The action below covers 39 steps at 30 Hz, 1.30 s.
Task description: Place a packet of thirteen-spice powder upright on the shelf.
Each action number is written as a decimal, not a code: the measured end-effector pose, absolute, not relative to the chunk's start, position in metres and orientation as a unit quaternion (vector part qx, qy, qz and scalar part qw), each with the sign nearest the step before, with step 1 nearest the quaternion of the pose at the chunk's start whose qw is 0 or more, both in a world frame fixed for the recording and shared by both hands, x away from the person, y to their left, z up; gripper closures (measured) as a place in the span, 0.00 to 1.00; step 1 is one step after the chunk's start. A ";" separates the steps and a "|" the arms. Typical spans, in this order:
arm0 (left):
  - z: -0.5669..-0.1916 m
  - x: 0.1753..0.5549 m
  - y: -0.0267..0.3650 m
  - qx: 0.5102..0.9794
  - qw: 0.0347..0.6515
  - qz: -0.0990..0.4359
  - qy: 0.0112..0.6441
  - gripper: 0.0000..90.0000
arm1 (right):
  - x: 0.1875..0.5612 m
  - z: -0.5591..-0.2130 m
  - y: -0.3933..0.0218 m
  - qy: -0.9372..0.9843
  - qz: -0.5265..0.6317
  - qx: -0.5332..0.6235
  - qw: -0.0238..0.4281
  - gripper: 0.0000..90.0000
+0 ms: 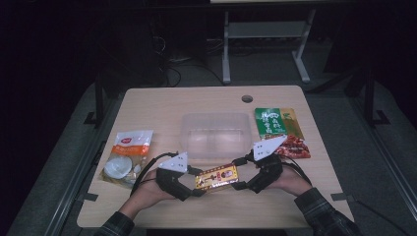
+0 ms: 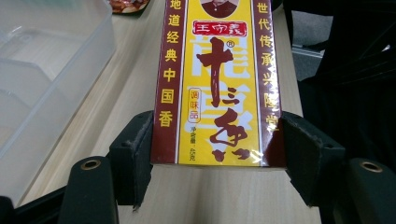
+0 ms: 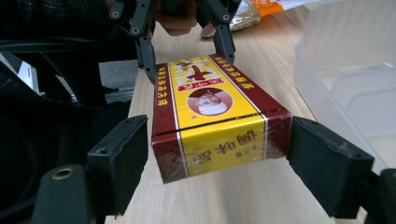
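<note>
A long yellow and dark-red seasoning box (image 1: 216,177) hangs just above the wooden table (image 1: 162,105) near its front edge, level between both hands. My left gripper (image 1: 196,183) is shut on the box's left end; in the left gripper view its pads (image 2: 135,158) press the box (image 2: 217,93) on both long sides. My right gripper (image 1: 239,181) has the other end. In the right gripper view the box (image 3: 210,116) sits between the two pads (image 3: 123,154), which lie against its sides. Farther off there, the left gripper (image 3: 186,51) grips the far end.
A clear plastic container (image 1: 215,135) stands just behind the box, mid-table. A green packet (image 1: 275,123) and a red snack packet (image 1: 295,146) lie to its right. At the left lies a white and orange packet (image 1: 127,155). A cable hole (image 1: 247,99) is near the far edge.
</note>
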<state>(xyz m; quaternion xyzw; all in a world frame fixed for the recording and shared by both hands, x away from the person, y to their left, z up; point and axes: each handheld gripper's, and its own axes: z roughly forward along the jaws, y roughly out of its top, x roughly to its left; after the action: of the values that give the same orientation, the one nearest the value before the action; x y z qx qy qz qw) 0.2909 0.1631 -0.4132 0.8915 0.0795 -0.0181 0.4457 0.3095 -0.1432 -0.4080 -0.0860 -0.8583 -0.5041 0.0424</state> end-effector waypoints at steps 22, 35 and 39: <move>-0.426 0.295 0.146 0.897 0.431 -0.043 0.086 0.35 | 0.305 -0.391 -0.134 -0.845 -0.529 -0.075 0.011 0.31; -0.434 0.297 0.124 0.901 0.425 -0.050 0.068 0.36 | 0.304 -0.384 -0.129 -0.830 -0.553 -0.068 0.013 0.32; -0.435 0.297 0.122 0.904 0.420 -0.050 0.066 0.35 | 0.303 -0.384 -0.128 -0.831 -0.552 -0.067 0.014 0.32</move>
<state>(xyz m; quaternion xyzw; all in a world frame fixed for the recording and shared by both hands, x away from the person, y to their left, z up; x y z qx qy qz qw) 0.2966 0.1222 -0.4346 0.9036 0.0658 -0.0501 0.4204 0.3031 -0.1282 -0.3840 -0.0671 -0.8307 -0.5524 0.0143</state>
